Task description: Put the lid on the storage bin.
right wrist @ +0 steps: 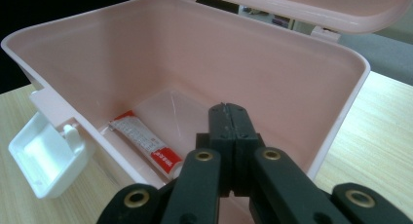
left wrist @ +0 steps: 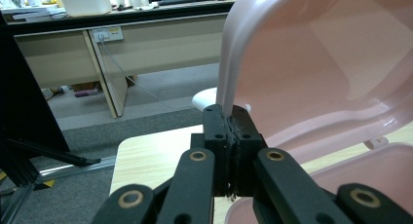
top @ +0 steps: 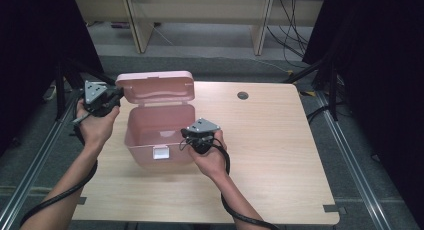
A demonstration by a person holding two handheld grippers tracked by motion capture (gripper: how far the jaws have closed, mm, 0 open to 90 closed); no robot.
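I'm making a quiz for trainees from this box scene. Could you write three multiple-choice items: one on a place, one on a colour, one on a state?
1. Where does the tube lie?
A. on the table
B. inside the box
C. on the lid

2. What colour is the box?
A. blue
B. green
C. pink

3. How does the lid stand?
A. raised open
B. latched shut
C. taken off

Key: 1 B, the right gripper view shows the tube on the box floor. 2 C, walls and lid are pink. 3 A, the left gripper pinches the lid's edge, holding it upright.
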